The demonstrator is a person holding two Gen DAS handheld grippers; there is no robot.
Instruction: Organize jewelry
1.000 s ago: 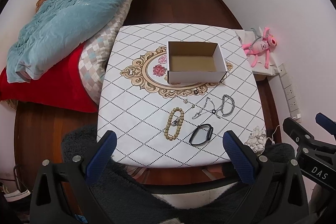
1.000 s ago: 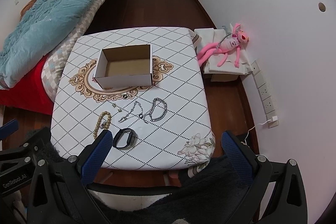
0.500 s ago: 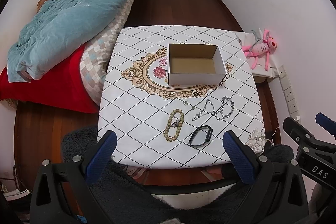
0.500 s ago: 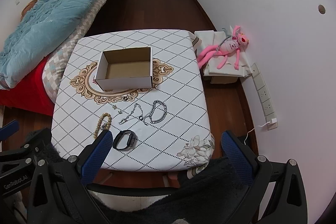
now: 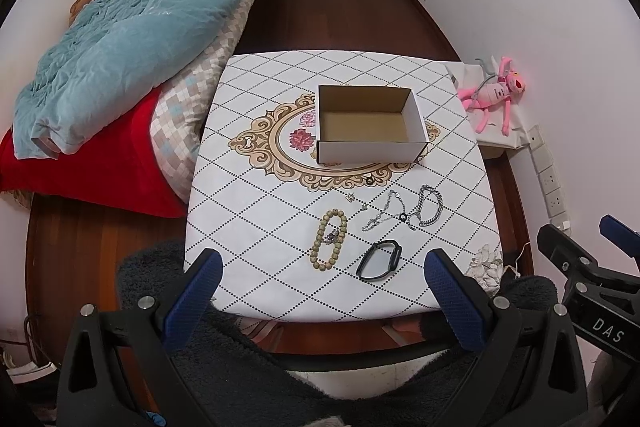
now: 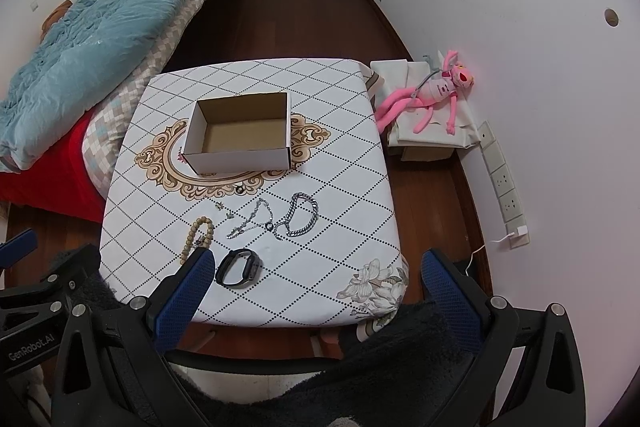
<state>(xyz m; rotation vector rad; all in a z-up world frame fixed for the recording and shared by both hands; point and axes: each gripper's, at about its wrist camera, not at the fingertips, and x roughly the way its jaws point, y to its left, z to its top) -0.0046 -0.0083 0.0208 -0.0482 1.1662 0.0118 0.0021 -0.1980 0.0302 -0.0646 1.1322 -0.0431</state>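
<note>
**Nothing picked up yet: both claws wait above the table**

The sorting has not begun, as far as I can judge. The left claw (image 5: 320,283) and the right claw (image 6: 314,281) both hang high over the near edge of the table (image 5: 248,227), each spread wide with nothing between its blue pads.

The cardboard box (image 5: 370,125) sits open and bare inside, on the gold ornament of the cloth. All the jewelry lies loose in front of it: a wooden bead bracelet (image 5: 330,239), a black band (image 5: 379,259) nearest the edge, a thin silver chain (image 5: 386,211), a heavier silver chain bracelet (image 5: 430,206), a small dark ring (image 5: 370,181) just by the box, and two tiny pieces too small to name.

Next, I would guess, one claw must drop to a single piece. The black band or the beads look easiest; the two chains touch and may drag together.
</note>
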